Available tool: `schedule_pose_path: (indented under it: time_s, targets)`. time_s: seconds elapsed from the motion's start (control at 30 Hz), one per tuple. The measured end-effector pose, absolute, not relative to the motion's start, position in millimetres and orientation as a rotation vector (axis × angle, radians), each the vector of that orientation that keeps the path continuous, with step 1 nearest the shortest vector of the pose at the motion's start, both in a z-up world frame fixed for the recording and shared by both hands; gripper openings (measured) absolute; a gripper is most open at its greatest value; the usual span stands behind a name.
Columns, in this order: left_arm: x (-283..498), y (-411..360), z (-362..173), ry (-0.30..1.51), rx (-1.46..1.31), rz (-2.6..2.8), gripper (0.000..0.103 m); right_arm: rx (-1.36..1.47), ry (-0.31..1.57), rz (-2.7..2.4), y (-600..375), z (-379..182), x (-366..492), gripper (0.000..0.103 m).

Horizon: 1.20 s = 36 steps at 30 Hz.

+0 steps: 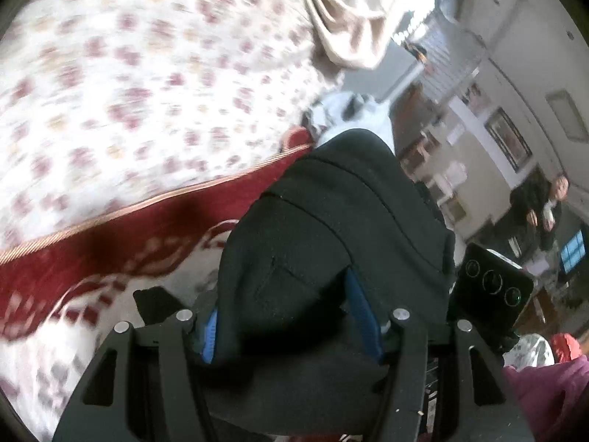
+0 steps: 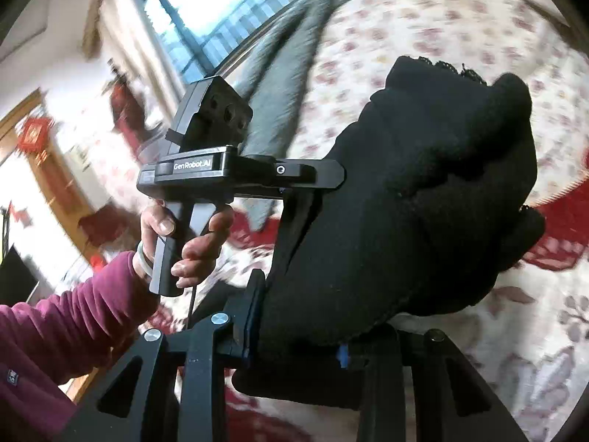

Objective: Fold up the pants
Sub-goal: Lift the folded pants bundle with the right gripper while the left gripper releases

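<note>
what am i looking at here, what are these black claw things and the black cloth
Each picture comes from a camera mounted on a handheld two-finger gripper, looking forward along its fingers. A person in a magenta sleeve holds one in each hand. The left gripper and the right gripper are each clamped on the black pants, lifted above a bed with a floral bedspread and a red and white blanket. In the right view you see the person's left hand gripping the other tool's handle.

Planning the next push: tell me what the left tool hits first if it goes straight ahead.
The left tool is already clamped on the black pants; that fabric fills its path. Beyond it, probably the red-bordered blanket, though depth is unclear.
</note>
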<state>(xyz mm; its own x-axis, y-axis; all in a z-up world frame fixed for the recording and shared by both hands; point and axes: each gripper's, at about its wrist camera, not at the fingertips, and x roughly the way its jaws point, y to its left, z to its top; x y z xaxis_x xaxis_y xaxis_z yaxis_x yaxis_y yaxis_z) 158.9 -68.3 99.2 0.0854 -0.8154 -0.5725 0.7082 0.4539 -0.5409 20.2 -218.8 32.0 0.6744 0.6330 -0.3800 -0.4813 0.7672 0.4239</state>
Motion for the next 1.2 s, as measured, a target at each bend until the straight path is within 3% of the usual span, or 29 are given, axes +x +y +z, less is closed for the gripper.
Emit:
schedule_pose_path:
  time_s: [0.4,0.53,0.7,0.8,0.83,0.87,0.97,1.2]
  targets:
    - [146,104,25,0.993,-0.282,-0.789,0.071,-0.091,0.695,0.628,-47,-8,41,0.037]
    - [140,153,25,0.956,-0.308,-0.657,0.08,-0.178,0.655,0.569,-9,-12,44,0.038]
    - [128,209,30,0.91,-0.373,-0.539,0.08,-0.329,0.587,0.531,34,-13,31,0.041]
    - [119,233,24,0.902,-0.395,-0.491,0.081,-0.384,0.542,0.543,57,-21,20,0.065]
    - [116,241,19,0.912,-0.416,-0.488,0.085,-0.394,0.54,0.556,70,-24,16,0.079]
    - [112,251,11,0.92,-0.433,-0.471,0.086,-0.407,0.537,0.568,76,-29,11,0.087]
    - [101,274,-6,0.936,-0.453,-0.406,0.086,-0.484,0.523,0.589,93,-43,-3,0.091]
    - [86,322,-45,0.988,-0.55,-0.264,0.086,-0.579,0.56,0.686,102,-64,-21,0.09]
